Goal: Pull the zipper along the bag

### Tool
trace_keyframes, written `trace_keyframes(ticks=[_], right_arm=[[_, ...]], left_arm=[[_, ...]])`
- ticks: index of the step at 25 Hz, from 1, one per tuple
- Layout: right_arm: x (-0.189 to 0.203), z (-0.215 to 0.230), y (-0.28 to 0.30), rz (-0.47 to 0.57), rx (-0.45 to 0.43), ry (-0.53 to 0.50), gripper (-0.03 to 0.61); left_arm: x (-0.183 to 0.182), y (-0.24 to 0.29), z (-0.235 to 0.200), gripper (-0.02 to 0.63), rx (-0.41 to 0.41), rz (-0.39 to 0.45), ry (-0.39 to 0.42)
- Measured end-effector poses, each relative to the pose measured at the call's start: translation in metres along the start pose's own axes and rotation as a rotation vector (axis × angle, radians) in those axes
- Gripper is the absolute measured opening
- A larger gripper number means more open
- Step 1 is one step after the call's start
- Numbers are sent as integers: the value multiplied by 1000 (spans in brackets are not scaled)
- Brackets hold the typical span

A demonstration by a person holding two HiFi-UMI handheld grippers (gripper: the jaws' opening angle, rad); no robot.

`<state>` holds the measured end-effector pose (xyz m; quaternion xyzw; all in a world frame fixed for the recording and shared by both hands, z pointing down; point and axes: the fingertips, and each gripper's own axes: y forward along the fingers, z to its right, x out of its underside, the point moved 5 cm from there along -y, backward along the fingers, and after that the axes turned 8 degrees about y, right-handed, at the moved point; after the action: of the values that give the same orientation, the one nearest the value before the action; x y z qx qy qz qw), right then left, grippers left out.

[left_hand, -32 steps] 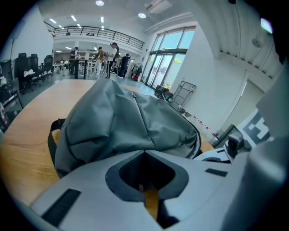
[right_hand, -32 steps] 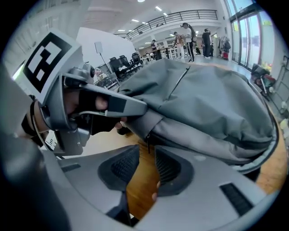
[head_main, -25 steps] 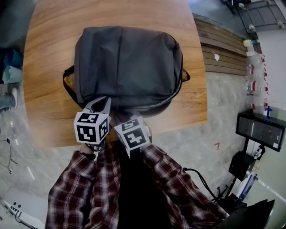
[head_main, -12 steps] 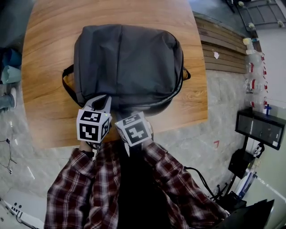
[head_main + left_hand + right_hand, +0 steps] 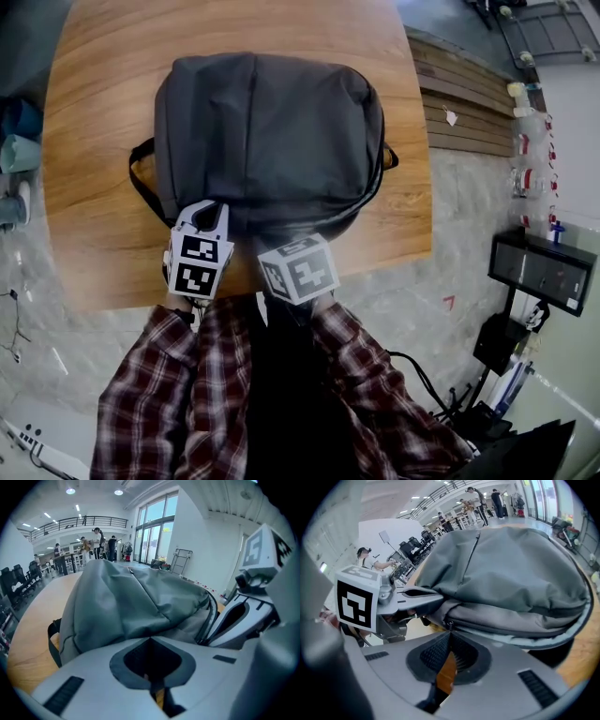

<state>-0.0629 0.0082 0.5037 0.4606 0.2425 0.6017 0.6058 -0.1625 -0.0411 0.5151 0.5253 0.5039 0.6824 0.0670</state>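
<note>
A grey backpack lies flat on the wooden table. My right gripper is shut on the small zipper pull at the bag's near edge, where the dark zipper track runs off to the right. In the head view its marker cube hides its jaws. My left gripper is shut on the bag's edge just left of the pull. In its own view the left gripper has its tips pressed together against the grey fabric.
A black strap loops out at the bag's left side, and a small one at its right. The table's near edge runs just behind the grippers. Wooden slats and a black box lie on the floor to the right.
The right gripper's cube has shifted to the right along the bag's near edge. The left gripper has stayed nearly where it was, and the gap between the two cubes has widened.
</note>
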Motion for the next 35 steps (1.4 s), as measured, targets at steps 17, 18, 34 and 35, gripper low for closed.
trace_keyframes(ticks=[17,18,34,35], right_arm=[[12,117,-75,25,261,-94,12],[11,121,-78,26,271,-101,12],[0,61,-24,25,38,-87,12],[-3,55,-18,24,21,-87,12]], left_arm=[[-1,4,0,11,23,-22,-34],[0,4,0,9,21,-24,-36],[-60,18,-90,9,-186,-92,-140],[-67,11,-83,10,-150,-83,-185]])
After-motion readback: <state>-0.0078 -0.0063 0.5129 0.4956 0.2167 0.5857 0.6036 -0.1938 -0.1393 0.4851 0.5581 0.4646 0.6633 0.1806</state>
